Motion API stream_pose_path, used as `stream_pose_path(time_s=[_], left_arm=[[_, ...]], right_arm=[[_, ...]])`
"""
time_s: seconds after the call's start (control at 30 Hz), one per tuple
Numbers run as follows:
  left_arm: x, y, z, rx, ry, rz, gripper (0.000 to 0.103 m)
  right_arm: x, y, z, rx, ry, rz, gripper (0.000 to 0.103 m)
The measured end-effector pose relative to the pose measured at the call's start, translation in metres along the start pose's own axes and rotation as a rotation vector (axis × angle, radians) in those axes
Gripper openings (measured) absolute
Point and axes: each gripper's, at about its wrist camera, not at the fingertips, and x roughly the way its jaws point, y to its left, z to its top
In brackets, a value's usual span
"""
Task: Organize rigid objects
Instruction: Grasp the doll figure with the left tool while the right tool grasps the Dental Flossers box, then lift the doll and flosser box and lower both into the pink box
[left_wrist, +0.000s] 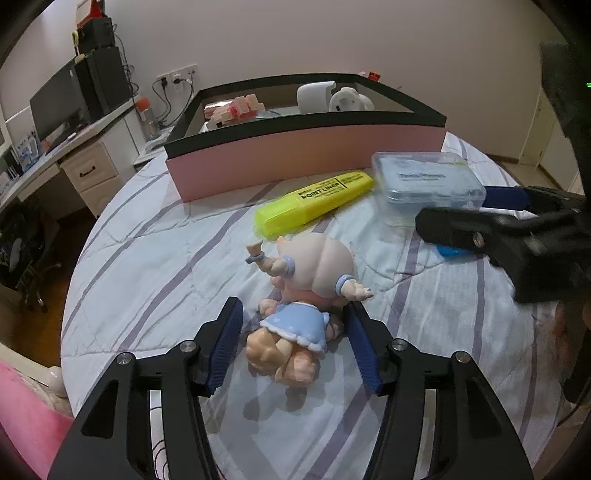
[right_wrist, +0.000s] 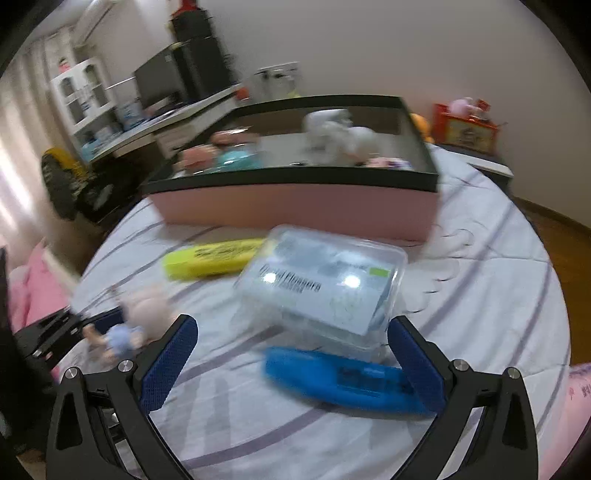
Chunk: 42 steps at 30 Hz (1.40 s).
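A doll in a blue dress (left_wrist: 295, 317) lies on the striped bedspread between the open fingers of my left gripper (left_wrist: 291, 325), untouched as far as I can see. It also shows blurred in the right wrist view (right_wrist: 136, 321). A yellow highlighter (left_wrist: 314, 201) and a clear plastic box (left_wrist: 424, 184) lie before the pink storage box (left_wrist: 303, 155). My right gripper (right_wrist: 291, 354) is open, its fingers either side of a blue marker (right_wrist: 340, 376), with the clear box (right_wrist: 325, 288) just beyond. The right gripper also shows in the left wrist view (left_wrist: 480, 218).
The pink box with a black rim (right_wrist: 295, 177) holds several toys. A desk with a monitor (left_wrist: 62, 99) stands left of the bed. A red box (right_wrist: 465, 129) stands at the back right. Pink fabric (left_wrist: 26, 413) lies at the bed's left edge.
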Motion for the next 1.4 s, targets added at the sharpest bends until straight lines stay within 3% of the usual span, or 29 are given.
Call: stream_pose_path(time_s=[0.1, 0.2, 0.37, 0.57, 0.67, 0.7, 0.9, 1.0, 1.03, 1.07, 1.1, 1.13, 1.4], left_arm=[[-0.001, 0.003, -0.002, -0.016, -0.003, -0.008, 0.059], [-0.003, 0.005, -0.004, -0.027, -0.005, -0.007, 0.059], [-0.004, 0.007, -0.006, -0.04, -0.001, -0.003, 0.06], [-0.002, 0.008, -0.006, -0.059, 0.002, 0.002, 0.066], [-0.002, 0.01, -0.006, -0.07, 0.0, 0.003, 0.068], [-0.002, 0.011, -0.006, -0.074, 0.0, 0.003, 0.069], [0.001, 0.011, -0.003, -0.074, -0.001, 0.007, 0.074], [0.005, 0.01, 0.0, -0.075, -0.005, 0.0, 0.074], [0.007, 0.009, 0.001, -0.07, -0.004, 0.001, 0.073], [0.006, 0.009, 0.002, -0.068, -0.008, -0.004, 0.067], [0.005, 0.008, 0.003, -0.061, -0.016, -0.023, 0.052], [0.005, 0.007, 0.004, -0.06, -0.023, -0.031, 0.049], [-0.006, 0.01, 0.007, -0.079, -0.068, -0.062, 0.048]], right_arm=[[-0.004, 0.011, 0.001, -0.078, -0.004, -0.013, 0.103], [0.002, 0.008, 0.006, -0.154, 0.004, -0.141, 0.103], [0.026, -0.008, 0.017, -0.219, 0.043, -0.166, 0.103], [0.037, -0.009, 0.022, -0.236, 0.048, -0.087, 0.102], [0.031, -0.013, 0.021, -0.169, 0.028, -0.013, 0.081], [0.029, -0.013, 0.02, -0.161, 0.021, 0.0, 0.078], [0.014, 0.0, -0.001, -0.095, 0.017, 0.055, 0.078], [0.012, 0.009, -0.008, -0.081, 0.012, 0.03, 0.078], [0.013, 0.01, -0.009, -0.084, 0.011, 0.028, 0.078], [0.016, 0.01, -0.009, -0.077, 0.013, 0.021, 0.078], [0.015, 0.009, -0.009, -0.071, 0.002, 0.015, 0.078], [0.014, 0.01, -0.01, -0.063, -0.002, 0.009, 0.078], [0.004, 0.0, -0.011, -0.012, -0.042, -0.016, 0.078]])
